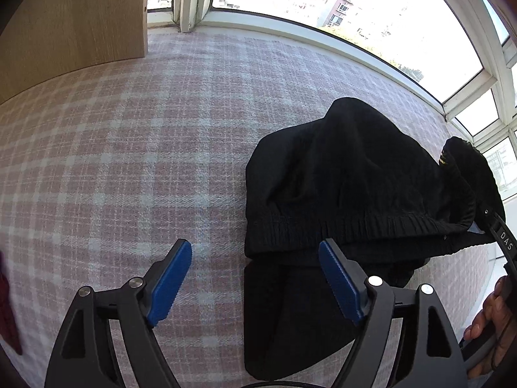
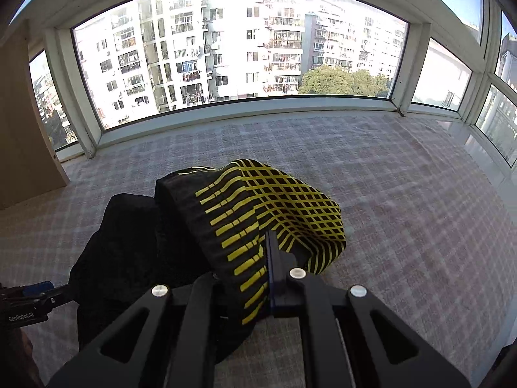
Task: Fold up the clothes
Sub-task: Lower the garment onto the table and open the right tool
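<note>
Right gripper (image 2: 258,258) clenches the black garment's (image 1: 349,177) yellow-checked edge – lifting it to fold; left gripper (image 1: 255,274) gapes beside the waistband (image 1: 339,226).

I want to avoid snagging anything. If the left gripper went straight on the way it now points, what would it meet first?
Probably the plaid cover, just left of the black garment. The left gripper is open and tilted down at bare cloth; only its right finger overlaps the garment's edge. Depth is unclear.
</note>
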Available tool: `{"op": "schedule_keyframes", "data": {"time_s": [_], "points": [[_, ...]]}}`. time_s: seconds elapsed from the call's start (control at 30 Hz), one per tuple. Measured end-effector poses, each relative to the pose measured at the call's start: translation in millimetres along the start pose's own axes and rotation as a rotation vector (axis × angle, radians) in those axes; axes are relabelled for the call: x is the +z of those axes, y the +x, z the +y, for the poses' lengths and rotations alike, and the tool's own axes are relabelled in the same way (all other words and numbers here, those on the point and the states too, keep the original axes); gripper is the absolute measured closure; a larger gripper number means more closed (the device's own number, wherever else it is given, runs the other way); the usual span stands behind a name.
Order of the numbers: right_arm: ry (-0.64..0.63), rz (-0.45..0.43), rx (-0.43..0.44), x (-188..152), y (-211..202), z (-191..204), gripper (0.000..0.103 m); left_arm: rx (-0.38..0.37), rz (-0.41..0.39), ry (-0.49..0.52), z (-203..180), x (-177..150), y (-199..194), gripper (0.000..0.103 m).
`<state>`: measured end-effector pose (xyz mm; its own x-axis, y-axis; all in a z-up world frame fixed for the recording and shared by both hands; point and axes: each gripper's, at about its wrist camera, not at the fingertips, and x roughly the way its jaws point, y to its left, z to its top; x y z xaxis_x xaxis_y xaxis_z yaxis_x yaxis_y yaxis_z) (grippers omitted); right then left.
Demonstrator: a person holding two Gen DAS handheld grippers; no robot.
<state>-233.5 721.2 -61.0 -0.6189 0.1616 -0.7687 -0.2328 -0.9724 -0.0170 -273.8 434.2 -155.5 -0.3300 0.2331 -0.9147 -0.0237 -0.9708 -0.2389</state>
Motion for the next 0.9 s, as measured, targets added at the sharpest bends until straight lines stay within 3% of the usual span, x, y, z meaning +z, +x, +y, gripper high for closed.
{"op": "schedule_keyframes", "data": {"time_s": [0.27,0.47,0.57,0.63,0.67,0.9], "points": [[0.135,0.120,-0.084,-104,0,-65,0.096,-0.009,0.007,0.065,-22,-28,1,0.023],[0.207,0.145,-0.124,-140,-17,-89,0.094,-0.016,0.028,0.115,-33,-38,1,0.023],[0.215,0.132,-0.144,-143,-26,-95,0.080,-0.021,0.034,0.125,-35,-43,3,0.023],[0.242,0.139,-0.145,-149,-27,-104,0.054,-0.024,0.034,0.134,-37,-43,3,0.023],[0.257,0.144,-0.144,-153,-27,-109,0.050,-0.026,0.031,0.138,-39,-43,3,0.023],[0.362,0.155,-0.143,-179,-33,-137,0.048,-0.043,0.052,0.156,-43,-44,10,0.023]]}}
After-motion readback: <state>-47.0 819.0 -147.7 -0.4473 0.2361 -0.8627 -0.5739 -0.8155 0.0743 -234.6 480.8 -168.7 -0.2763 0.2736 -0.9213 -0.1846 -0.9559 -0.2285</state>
